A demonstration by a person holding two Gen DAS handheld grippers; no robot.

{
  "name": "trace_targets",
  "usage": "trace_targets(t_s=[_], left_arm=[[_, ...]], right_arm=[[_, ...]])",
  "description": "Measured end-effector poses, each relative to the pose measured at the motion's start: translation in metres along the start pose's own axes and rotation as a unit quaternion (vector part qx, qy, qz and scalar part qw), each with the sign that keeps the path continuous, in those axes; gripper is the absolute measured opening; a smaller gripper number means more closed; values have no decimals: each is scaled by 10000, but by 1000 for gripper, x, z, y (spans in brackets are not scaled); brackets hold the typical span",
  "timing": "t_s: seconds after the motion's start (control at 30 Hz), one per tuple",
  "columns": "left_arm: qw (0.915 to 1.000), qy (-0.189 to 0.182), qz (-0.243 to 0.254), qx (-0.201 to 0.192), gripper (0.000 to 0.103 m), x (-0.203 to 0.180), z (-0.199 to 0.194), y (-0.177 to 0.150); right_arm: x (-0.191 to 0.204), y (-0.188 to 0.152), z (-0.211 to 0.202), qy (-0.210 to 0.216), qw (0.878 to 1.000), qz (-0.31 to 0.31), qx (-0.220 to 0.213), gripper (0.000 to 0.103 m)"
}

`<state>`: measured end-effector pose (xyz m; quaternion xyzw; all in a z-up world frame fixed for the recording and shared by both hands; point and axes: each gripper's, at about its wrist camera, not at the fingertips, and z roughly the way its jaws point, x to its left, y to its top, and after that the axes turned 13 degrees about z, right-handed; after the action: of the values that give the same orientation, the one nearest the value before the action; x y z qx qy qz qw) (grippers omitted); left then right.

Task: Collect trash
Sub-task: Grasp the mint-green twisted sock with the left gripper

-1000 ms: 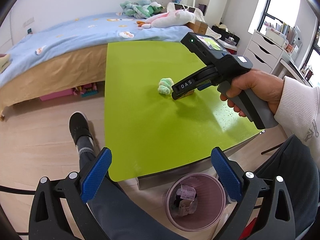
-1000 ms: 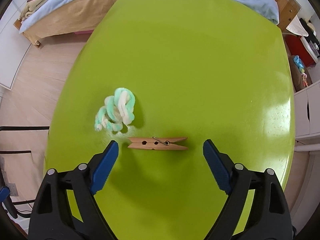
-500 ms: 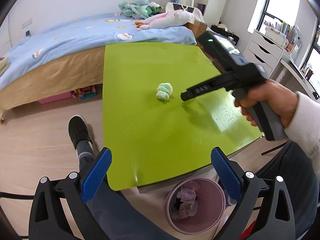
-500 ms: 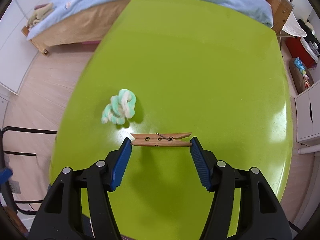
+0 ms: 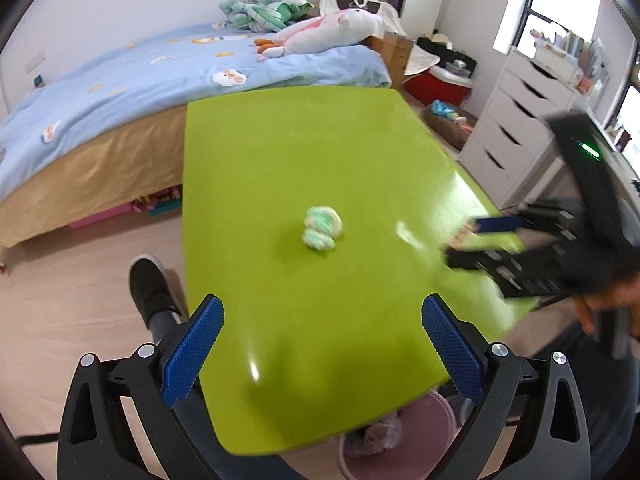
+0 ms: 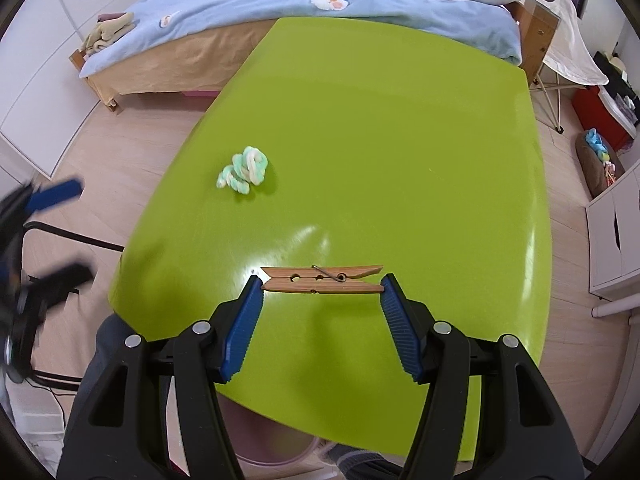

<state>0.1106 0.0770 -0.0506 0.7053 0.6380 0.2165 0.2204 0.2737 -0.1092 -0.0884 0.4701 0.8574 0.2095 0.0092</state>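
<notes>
The right gripper grasps a wooden clothespin end to end between its blue pads, holding it level above the near part of the green surface. A twisted green-and-white wad lies on the surface, well apart to the left. The left gripper is released, its pads spread wide over the surface's near edge. A pink bin with crumpled scraps inside sits on the floor, partly under that edge. A bed stands beyond.
</notes>
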Motion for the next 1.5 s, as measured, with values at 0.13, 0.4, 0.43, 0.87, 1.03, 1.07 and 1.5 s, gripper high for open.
trace_targets(t_s=[0.13, 0.4, 0.43, 0.87, 1.03, 1.07, 1.5], left_arm=[[9999, -98, -37, 124, 95, 8, 19, 22], [9955, -350, -299, 831, 95, 21, 74, 44], [9944, -344, -337, 940, 95, 21, 83, 44], [9925, -104, -209, 1203, 60, 12, 120, 53], [9928, 19, -61, 1196, 26, 8, 120, 51], [9930, 12, -60, 1178, 25, 8, 119, 51], [9971, -100, 160, 740, 24, -10, 62, 37]], right_arm=[[-6, -6, -4, 22, 10000, 14, -20, 60], [-18, -12, -8, 86, 9999, 73, -4, 60], [-19, -12, -8, 90, 9999, 68, 3, 60], [-30, -11, -2, 156, 9998, 137, 58, 60], [-34, -11, 0, 155, 9997, 171, 36, 60], [-35, -12, 1, 153, 9997, 184, 34, 60], [-28, -20, -11, 112, 9997, 69, -186, 60]])
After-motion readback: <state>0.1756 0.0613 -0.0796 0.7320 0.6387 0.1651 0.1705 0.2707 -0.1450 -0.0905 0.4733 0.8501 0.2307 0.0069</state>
